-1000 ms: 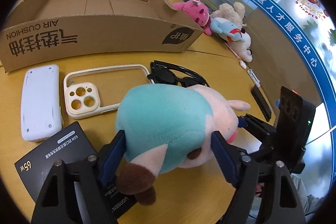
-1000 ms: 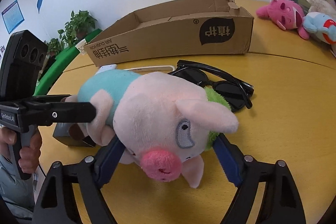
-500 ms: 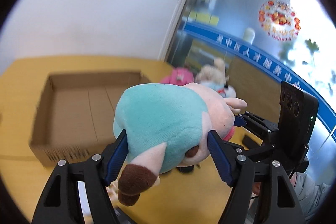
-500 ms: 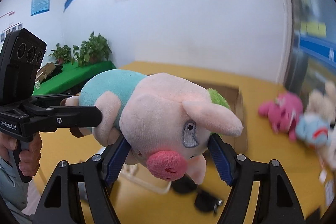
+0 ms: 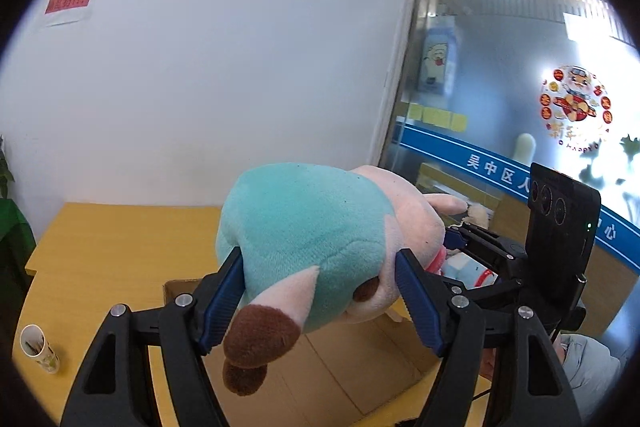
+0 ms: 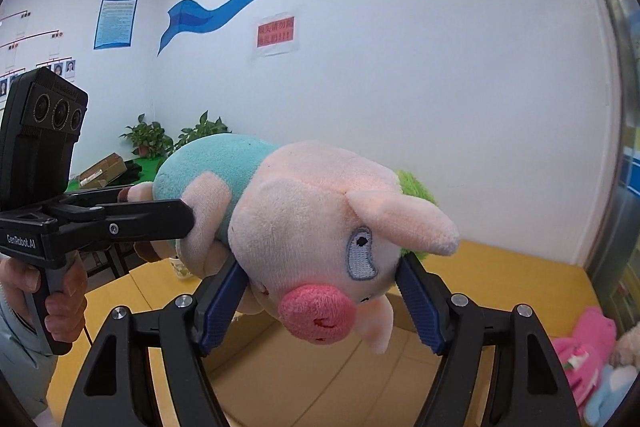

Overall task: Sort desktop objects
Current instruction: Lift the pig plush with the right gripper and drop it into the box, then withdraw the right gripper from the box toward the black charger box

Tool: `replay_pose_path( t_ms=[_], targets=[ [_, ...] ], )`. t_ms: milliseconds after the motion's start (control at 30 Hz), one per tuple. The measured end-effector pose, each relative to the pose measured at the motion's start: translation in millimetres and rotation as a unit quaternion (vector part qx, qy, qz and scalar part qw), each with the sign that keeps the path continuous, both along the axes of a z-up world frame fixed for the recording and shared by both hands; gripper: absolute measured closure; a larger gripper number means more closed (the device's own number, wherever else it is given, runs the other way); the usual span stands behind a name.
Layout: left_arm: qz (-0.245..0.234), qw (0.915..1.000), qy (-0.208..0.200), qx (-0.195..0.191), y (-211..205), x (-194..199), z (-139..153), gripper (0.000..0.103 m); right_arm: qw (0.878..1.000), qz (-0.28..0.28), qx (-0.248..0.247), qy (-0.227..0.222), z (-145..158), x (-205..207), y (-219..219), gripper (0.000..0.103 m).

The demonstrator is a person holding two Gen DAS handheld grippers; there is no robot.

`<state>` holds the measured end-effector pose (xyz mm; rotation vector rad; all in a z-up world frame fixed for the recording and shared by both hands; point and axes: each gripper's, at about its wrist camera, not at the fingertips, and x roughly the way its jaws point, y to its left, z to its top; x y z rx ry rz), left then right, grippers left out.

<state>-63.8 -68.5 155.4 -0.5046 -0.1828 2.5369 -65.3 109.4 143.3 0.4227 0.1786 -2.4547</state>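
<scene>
Both claws, left claw (image 5: 320, 291) and right claw (image 6: 320, 301), clamp the plush pig (image 6: 312, 223), apparently above the cardboard box (image 6: 320, 379).

Plush pig (image 6: 312, 227): pink head, teal body, brown feet, green tuft; gripper pads (image 5: 416, 301) blue; tabletop (image 5: 112, 227) yellow.

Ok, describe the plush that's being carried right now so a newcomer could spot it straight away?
Start at the yellow table and the open cardboard box on it. Hanging above that box, clamped between the left tool and the right tool, is the pig plush. Unlike the pink and blue toys lying on the table, it is off the surface and has a teal body, pale pink head and rosy snout.
</scene>
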Motion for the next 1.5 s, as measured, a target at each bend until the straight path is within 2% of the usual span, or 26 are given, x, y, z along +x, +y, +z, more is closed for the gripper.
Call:
replay_pose_path(
  t_ms=[167,300,400,533,633,700,733,767,833,867,933,1000,1067,1200,1233,1300,1367,1400,1500],
  targets=[
    [0.03,0.9972,-0.068,-0.009,-14,-75,-32,0.029,0.997,0.02,0.006,-0.071,-38,-92,-34,0.03],
    [0.04,0.9922,-0.117,-0.013,-17,-130,-72,0.029,0.991,0.02,0.001,-0.132,-87,-160,-49,0.03],
    [0.048,0.9832,-0.175,-0.017,-20,-176,-119,0.029,0.981,0.01,0.008,-0.193,-137,-206,-62,0.03],
    [0.064,0.9684,-0.24,-0.018,-25,-213,-169,0.029,0.961,0.004,0.014,-0.276,-203,-246,-76,0.031],
    [0.077,0.9588,-0.272,-0.032,-24,-226,-197,0.031,0.951,-0.006,0.033,-0.307,-239,-261,-87,0.04],
    [0.088,0.9477,-0.302,-0.053,-22,-232,-218,0.031,0.94,-0.018,0.044,-0.337,-264,-274,-94,0.04],
    [0.094,0.9414,-0.318,-0.062,-18,-238,-224,0.032,0.937,-0.022,0.047,-0.344,-273,-276,-95,0.035],
    [0.102,0.9432,-0.308,-0.072,-16,-237,-222,0.031,0.936,-0.027,0.041,-0.348,-281,-279,-92,0.032],
    [0.112,0.9395,-0.315,-0.072,-15,-237,-216,0.031,0.933,-0.035,0.024,-0.357,-283,-282,-91,0.027],
    [0.121,0.9399,-0.312,-0.069,-18,-234,-211,0.031,0.933,-0.039,0.023,-0.357,-282,-281,-91,0.022],
    [0.149,0.9415,-0.295,-0.067,-30,-224,-199,0.031,0.934,-0.043,0.026,-0.353,-273,-275,-88,0.018],
    [0.162,0.9469,-0.27,-0.065,-38,-207,-180,0.031,0.938,-0.043,0.022,-0.343,-256,-268,-90,0.013],
    [0.149,0.9552,-0.248,-0.061,-41,-183,-159,0.031,0.943,-0.044,0.01,-0.331,-231,-250,-77,0.004],
    [0.133,0.9707,-0.18,-0.086,-37,-113,-118,0.031,0.959,-0.063,-0.004,-0.276,-176,-180,-38,0.0],
    [0.131,0.9728,-0.165,-0.095,-25,-105,-108,0.029,0.962,-0.068,-0.005,-0.265,-168,-161,-27,0.0],
    [0.133,0.9751,-0.132,-0.118,-14,-64,-93,0.024,0.966,-0.074,-0.001,-0.246,-154,-122,-5,0.0],
    [0.13,0.9775,-0.108,-0.126,-6,-23,-83,0.024,0.97,-0.086,0.008,-0.228,-147,-84,17,0.0],
    [0.128,0.9781,-0.103,-0.128,7,-18,-75,0.024,0.97,-0.098,0.016,-0.22,-147,-66,24,0.0],
    [0.123,0.9793,-0.093,-0.131,16,37,-66,0.024,0.965,-0.15,0.044,-0.212,-152,-21,51,0.0]
  ],
)
